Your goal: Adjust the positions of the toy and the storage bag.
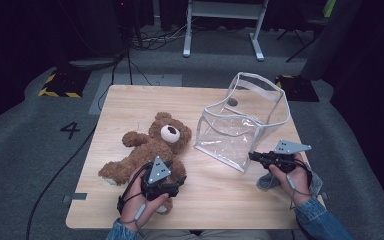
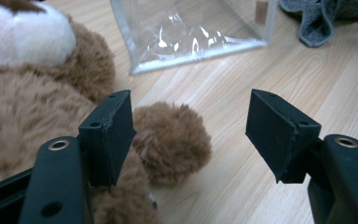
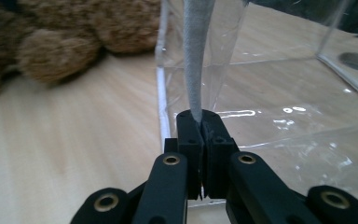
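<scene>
Clear plastic bag (image 1: 240, 125) pinched at its grey-trimmed edge by right hand-held gripper (image 1: 253, 156), left hand-held gripper (image 2: 191, 135) spread wide over furry brown teddy bear (image 1: 150, 147), pale wooden surface (image 1: 215, 195), grey cloth (image 1: 270, 181) noted beside.

The left claw (image 1: 179, 184) and the right claw (image 1: 253, 156) are matte black, and each carries a grey three-cornered plate on top, drilled with small holes. A thin dark cable with a grey plug loops from each over the back of the hand. Seen close, the jaws are flat black blocks bolted to rounded black arms, with brass-ringed holes at the pivots and plain screw holes beside them. Both of the person's sleeves are blue denim with stitched cuffs.
</scene>
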A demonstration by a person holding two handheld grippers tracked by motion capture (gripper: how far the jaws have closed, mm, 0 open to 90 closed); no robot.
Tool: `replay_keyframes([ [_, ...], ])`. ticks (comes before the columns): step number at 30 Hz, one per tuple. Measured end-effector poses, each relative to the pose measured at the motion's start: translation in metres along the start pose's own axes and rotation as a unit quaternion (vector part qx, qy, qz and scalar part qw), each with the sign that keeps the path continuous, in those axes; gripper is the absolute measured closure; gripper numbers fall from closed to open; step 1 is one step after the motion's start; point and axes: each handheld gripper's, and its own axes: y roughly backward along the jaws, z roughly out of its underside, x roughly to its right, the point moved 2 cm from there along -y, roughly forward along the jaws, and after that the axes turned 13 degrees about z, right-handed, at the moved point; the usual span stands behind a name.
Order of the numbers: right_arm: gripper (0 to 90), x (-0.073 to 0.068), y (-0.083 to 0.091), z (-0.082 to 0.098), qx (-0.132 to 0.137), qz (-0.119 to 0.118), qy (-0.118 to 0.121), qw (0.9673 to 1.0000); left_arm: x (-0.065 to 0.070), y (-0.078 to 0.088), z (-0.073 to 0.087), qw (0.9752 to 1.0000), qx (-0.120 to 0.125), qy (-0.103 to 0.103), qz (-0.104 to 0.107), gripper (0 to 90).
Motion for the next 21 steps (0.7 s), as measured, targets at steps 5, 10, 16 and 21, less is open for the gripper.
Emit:
replay_keyframes([
  [5, 88.5, -0.020, 0.016, 0.008, 0.005, -0.039, 0.007, 0.9992, -0.002, -0.005, -0.009, 1.0000, 0.001, 0.007, -0.004, 30.2],
  [10, 88.4, -0.029, 0.031, 0.014, 0.001, -0.057, 0.014, 0.9983, -0.009, -0.018, -0.018, 0.9997, -0.004, 0.022, -0.004, 28.9],
  [16, 88.4, -0.038, 0.040, 0.019, 0.002, -0.083, 0.018, 0.9964, -0.015, -0.038, -0.036, 0.9997, -0.015, 0.017, -0.003, 28.8],
  [21, 88.3, -0.048, 0.050, 0.023, 0.001, -0.112, 0.030, 0.9933, -0.020, -0.052, -0.042, 0.9997, -0.020, 0.013, -0.006, 28.9],
])
